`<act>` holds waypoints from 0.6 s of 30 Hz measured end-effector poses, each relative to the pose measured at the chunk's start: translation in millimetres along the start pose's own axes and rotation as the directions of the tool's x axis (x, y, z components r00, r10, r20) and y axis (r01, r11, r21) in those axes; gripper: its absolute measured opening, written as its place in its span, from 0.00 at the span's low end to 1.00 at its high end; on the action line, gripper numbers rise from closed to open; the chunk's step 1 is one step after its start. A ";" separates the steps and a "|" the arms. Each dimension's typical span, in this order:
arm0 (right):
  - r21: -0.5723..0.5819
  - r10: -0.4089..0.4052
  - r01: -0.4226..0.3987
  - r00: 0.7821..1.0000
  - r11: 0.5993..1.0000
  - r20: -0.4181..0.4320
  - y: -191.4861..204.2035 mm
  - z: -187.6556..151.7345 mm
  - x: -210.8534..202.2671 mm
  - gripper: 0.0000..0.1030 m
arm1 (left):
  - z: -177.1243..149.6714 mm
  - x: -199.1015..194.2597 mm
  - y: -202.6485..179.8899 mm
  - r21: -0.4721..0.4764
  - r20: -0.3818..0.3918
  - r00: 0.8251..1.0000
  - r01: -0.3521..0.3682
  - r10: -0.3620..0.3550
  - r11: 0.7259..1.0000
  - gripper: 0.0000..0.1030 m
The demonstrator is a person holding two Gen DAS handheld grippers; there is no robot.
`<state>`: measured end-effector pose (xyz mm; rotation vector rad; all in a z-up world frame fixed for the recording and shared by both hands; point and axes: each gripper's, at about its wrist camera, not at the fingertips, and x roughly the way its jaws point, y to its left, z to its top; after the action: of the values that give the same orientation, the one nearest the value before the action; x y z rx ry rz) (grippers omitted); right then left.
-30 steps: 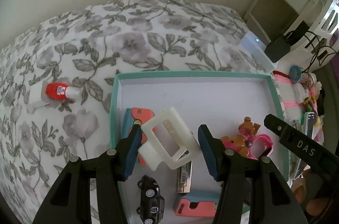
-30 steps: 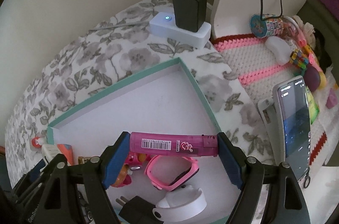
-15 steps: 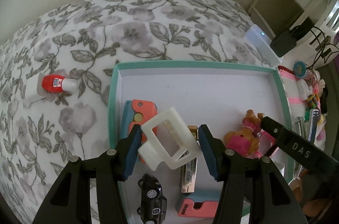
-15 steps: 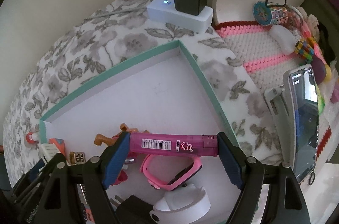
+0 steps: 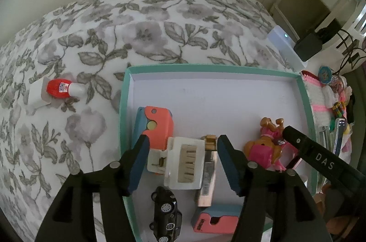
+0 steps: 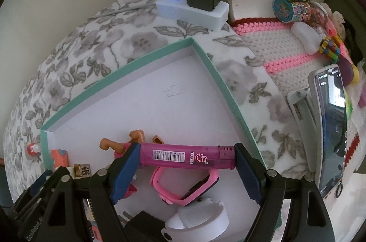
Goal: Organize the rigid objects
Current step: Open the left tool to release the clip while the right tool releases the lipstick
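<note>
A teal-rimmed box (image 5: 205, 68) lies on the floral bedspread. My left gripper (image 5: 183, 159) is open above it; a white hair clip (image 5: 183, 164) lies in the box between the fingers, not gripped. Beside it lie an orange-blue case (image 5: 157, 125), a gold lighter (image 5: 208, 175), a black toy car (image 5: 165, 216) and a toy dog (image 5: 265, 145). My right gripper (image 6: 186, 164) is shut on a pink lighter (image 6: 187, 156) held crosswise over the box (image 6: 205, 58), above a pink watch (image 6: 185, 187). A red-capped bottle (image 5: 61, 87) lies outside the box, left.
A white power strip (image 6: 192, 8) with a black charger sits behind the box. A phone on a stand (image 6: 329, 123) and small toys lie on a crocheted mat (image 6: 274, 45) to the right. A white cuff (image 6: 196, 223) and black plug (image 6: 141, 226) lie in the box's near corner.
The left gripper opened and let go of the white hair clip, which now lies flat in the box. The right gripper moved slightly forward with the pink lighter still held.
</note>
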<state>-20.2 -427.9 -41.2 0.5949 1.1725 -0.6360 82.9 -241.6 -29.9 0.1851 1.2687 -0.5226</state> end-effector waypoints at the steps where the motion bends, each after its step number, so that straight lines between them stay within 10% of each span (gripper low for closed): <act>1: 0.000 -0.001 0.001 1.000 1.000 0.000 -0.4 0.2 -0.3 0.81 | 0.6 -1.7 0.0 0.000 0.004 1.000 0.001 -0.001 1.000 0.61; 18: -0.070 0.028 -0.022 0.995 0.997 0.098 26.1 2.8 -37.0 0.83 | 14.9 -35.0 29.0 -0.080 0.089 0.996 0.000 0.007 0.997 0.62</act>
<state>-9.0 -406.8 -2.6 0.5133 1.0881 -0.5949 102.3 -213.0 3.1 0.0958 1.2002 -0.4716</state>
